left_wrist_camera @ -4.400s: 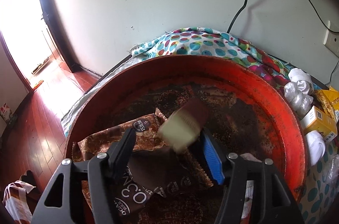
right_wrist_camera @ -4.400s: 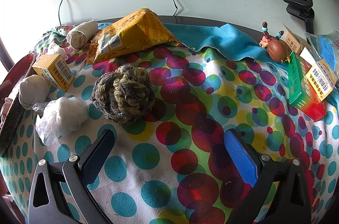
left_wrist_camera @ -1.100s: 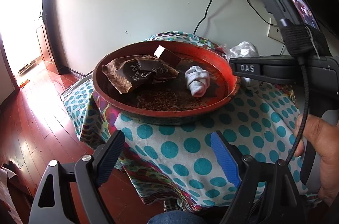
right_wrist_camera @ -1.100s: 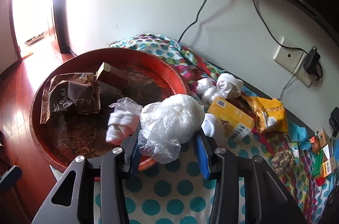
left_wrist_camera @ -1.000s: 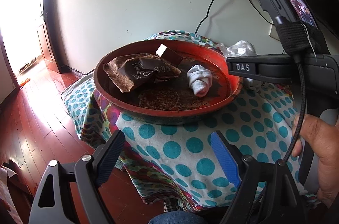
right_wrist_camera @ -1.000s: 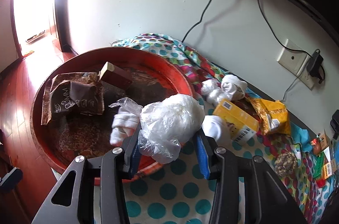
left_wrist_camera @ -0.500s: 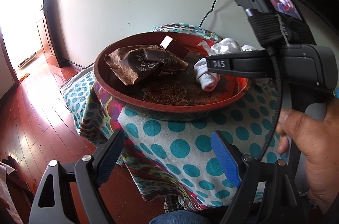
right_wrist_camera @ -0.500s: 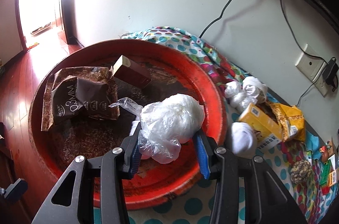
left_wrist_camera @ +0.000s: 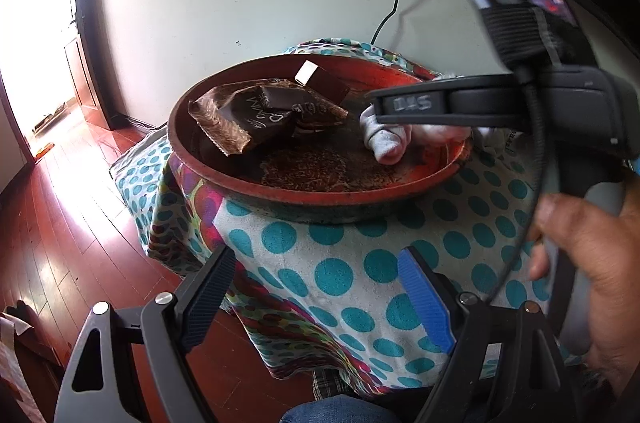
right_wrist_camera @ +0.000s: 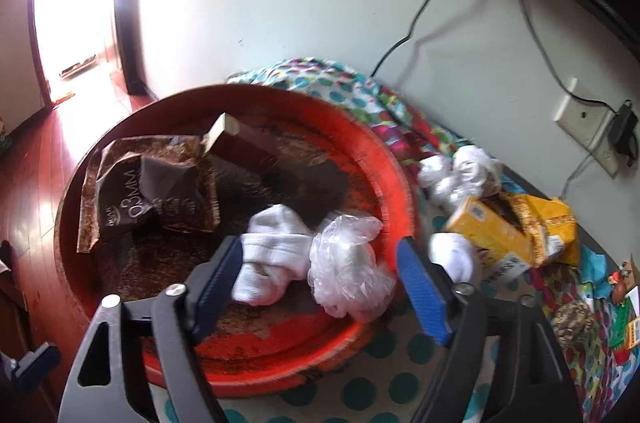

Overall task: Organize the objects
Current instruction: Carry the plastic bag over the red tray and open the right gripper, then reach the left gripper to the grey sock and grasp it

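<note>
Red tray (right_wrist_camera: 396, 183): rusty inside, sitting on the dotted cloth (left_wrist_camera: 340, 263) that covers the surface, directly ahead of and below the right hand-held gripper (right_wrist_camera: 320, 275).
Right hand-held gripper: its jaws are opening, and the blue pads stand clear of the plastic bag bundle (right_wrist_camera: 348, 263) on both sides (nothing is pinched).
Plastic bag bundle: lying in the tray between the parting fingers, near the tray's rim on the gripper's side and touching the rolled white sock (right_wrist_camera: 272, 255) to its left.
Left hand-held gripper (left_wrist_camera: 316, 291): jaws wide apart and empty, hanging off the near edge of the surface, well short of the tray.
Already in the tray: brown snack packet (right_wrist_camera: 148, 191) and a dark small box (right_wrist_camera: 240, 143), both beyond the sock.
Outside the tray: to the right of the right gripper, another sock roll (right_wrist_camera: 456, 255), a yellow box (right_wrist_camera: 492, 235), a yellow packet (right_wrist_camera: 548, 223) and more white bundles (right_wrist_camera: 460, 175).
Step in hand: release of the bundle into the tray, by the look of it.
Next move: probably draw the right gripper straight back without snagging the loose plastic, then swing right to the nearest sock roll.
</note>
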`<state>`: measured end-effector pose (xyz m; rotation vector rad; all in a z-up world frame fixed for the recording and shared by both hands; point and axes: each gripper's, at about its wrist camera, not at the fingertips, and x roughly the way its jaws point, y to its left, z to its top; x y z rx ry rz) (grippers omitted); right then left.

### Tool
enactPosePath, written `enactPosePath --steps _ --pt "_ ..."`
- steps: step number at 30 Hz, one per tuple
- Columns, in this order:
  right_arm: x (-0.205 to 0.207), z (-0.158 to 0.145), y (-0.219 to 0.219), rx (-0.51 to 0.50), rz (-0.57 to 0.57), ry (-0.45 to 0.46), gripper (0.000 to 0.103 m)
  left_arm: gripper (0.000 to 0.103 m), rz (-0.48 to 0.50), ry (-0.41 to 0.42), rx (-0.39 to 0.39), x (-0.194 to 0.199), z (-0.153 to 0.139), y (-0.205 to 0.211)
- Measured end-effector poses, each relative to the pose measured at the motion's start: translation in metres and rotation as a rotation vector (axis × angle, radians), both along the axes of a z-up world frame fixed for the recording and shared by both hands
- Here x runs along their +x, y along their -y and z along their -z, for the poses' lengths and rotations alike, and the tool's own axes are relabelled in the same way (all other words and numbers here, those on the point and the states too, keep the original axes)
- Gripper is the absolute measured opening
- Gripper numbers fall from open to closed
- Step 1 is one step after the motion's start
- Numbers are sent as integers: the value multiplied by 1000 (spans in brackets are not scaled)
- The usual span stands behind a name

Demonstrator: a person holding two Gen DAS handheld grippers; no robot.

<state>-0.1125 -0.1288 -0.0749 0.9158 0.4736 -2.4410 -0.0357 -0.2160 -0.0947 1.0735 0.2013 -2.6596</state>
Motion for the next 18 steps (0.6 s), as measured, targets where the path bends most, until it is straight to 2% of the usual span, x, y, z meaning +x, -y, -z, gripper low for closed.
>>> enactPosePath --steps 4,13,18 --pt "-2 -10 -36 -37 32 -39 95 86 7 -3 -7 0 0 -3" --pt "-41 2 -168 -13 245 -21 96 86 65 -16 -54 2 -1 -28" --pt "-53 11 -223 4 316 -22 96 86 119 -40 -71 3 0 -52"
